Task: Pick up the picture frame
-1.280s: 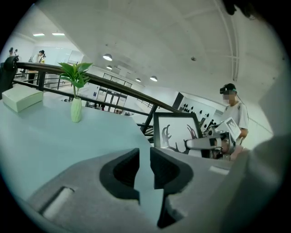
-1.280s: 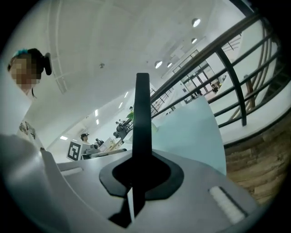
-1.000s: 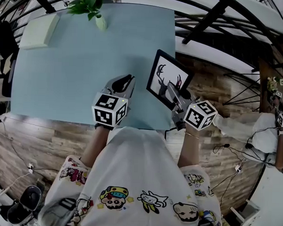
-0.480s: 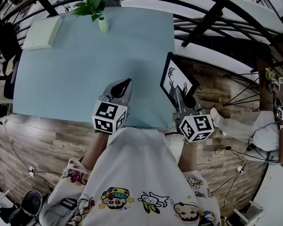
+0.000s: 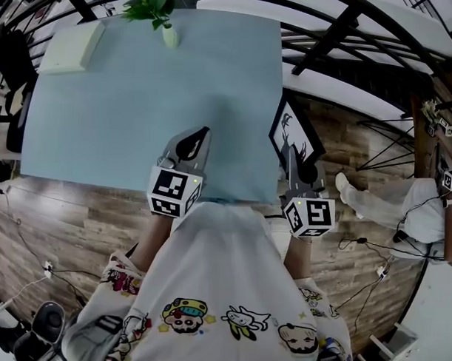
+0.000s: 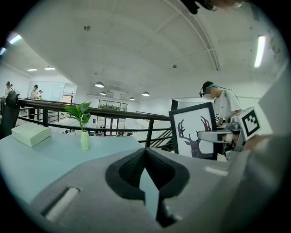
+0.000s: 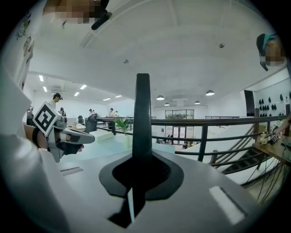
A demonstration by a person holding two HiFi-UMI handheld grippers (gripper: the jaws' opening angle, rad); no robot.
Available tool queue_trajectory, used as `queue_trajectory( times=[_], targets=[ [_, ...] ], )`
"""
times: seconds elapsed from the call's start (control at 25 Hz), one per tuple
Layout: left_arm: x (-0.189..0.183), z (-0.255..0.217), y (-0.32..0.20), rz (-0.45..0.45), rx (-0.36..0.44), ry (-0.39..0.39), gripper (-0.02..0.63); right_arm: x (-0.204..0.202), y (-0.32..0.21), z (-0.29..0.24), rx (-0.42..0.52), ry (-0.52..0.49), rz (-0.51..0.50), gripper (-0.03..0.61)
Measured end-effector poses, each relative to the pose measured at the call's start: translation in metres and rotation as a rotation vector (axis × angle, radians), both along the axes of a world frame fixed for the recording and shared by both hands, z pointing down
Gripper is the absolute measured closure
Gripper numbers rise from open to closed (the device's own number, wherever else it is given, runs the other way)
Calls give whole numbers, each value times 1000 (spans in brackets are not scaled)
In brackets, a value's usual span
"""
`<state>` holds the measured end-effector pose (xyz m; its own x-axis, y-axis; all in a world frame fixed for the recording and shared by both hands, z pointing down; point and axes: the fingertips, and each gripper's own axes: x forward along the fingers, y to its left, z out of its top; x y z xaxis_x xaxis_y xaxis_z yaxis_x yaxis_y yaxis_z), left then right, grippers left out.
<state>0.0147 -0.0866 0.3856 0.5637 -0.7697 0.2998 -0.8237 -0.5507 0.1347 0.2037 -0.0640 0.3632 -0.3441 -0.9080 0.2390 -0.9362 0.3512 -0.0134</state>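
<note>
R gripper [image 5: 292, 158] clamping shut on picture frame [image 5: 296, 127] by table's [image 5: 140, 99] right edge, so prob. best lifting slow, frame upright, no twisting; L gripper [image 5: 198, 138] sitting shut, empty.

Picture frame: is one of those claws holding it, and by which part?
Yes: the right gripper clamps the picture frame by one side edge of its black border. The left gripper holds nothing.

Head view steeply down on table [image 5: 125, 91] — gripper views near-level, same plant [image 6: 80, 113].
</note>
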Motion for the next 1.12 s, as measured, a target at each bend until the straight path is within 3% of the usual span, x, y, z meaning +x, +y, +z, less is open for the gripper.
queue_trajectory(
  times=[1.12],
  targets=[
    [-9, 4, -6, -45, 22, -17, 615, 6, -7, 4, 24, -46, 11, 557]
  ],
)
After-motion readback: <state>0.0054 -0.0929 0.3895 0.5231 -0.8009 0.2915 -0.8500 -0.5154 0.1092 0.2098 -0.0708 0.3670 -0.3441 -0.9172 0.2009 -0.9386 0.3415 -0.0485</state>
